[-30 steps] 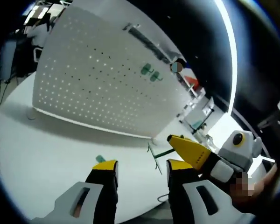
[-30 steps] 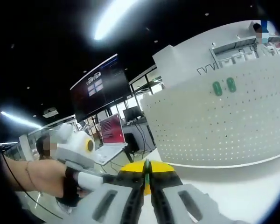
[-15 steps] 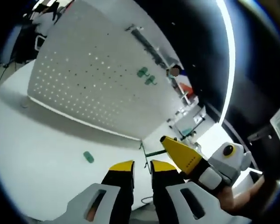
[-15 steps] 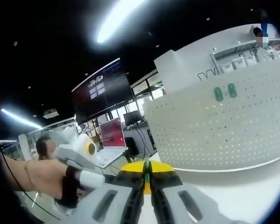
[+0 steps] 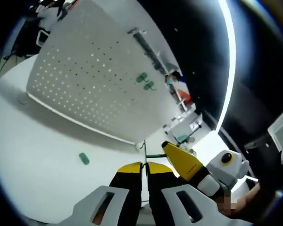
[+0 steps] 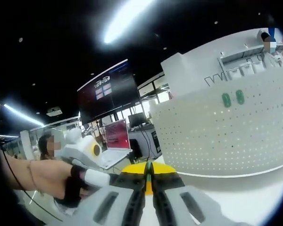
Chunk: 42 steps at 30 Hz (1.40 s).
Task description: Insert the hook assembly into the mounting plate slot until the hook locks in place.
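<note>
We see the right gripper (image 6: 148, 175) pinching a thin green wire hook (image 6: 149, 179) low at centre, the white perforated mounting plate (image 6: 217, 136) standing upper right — still apart. The left gripper (image 5: 144, 170), jaws pressed together, holds nothing we can make out.

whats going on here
A person holds tongs in each hand over a white table. The right tongs are shut on a thin green wire hook. The left tongs are shut at its other end; whether they grip it is unclear. It is not yet in the upright white perforated mounting plate.
</note>
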Tool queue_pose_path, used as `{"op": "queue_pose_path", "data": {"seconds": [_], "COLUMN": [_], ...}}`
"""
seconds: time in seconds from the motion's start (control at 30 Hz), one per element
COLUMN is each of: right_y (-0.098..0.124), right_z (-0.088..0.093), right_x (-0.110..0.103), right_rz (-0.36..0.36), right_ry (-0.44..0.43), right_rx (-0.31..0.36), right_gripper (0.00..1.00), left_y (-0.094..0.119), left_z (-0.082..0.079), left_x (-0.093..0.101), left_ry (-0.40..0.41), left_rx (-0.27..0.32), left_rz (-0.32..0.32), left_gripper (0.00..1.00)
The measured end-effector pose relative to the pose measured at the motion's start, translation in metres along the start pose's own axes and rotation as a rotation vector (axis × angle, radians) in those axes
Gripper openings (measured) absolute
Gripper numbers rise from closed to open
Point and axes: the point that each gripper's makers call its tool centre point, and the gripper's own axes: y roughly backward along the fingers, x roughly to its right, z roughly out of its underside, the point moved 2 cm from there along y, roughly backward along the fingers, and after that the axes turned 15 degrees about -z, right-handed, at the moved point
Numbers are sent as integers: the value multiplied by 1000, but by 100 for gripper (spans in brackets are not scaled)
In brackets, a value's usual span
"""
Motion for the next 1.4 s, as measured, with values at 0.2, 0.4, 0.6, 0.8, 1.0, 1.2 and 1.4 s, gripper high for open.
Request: {"op": "queue_pose_path", "data": {"seconds": [0.2,0.4,0.6,0.8,1.0,1.2,1.4], "right_y": [-3,-4,-1,-4,-6,-6,-8], "right_z": [2,-12,-14,-8,-4,-8,-11], "right_x": [1,3,7,8,3,0,2], "right_rz": [-9,-51,-106,-131,-148,-153,-139], "right_ry": [-18,-103,-172,-264,-270,-280,-259], "right_rx": [-8,3,-25,-31,-43,-22,-15], "right_gripper": [1,8,12,10,7,4,2], "left_y": [2,8,13,12,10,9,9], "left_z": [-4,-18,-33,-32,-29,-32,-35], "left_x": [-3,-20,-15,-3,10,15,16], "left_ry": [-64,-326,-445,-577,-610,-677,-697], "left_rx": [16,89,159,189,220,242,259], "left_rz": [-39,-196,-235,-218,-190,-178,-186], "left_gripper": [1,1,1,1,1,1,1]}}
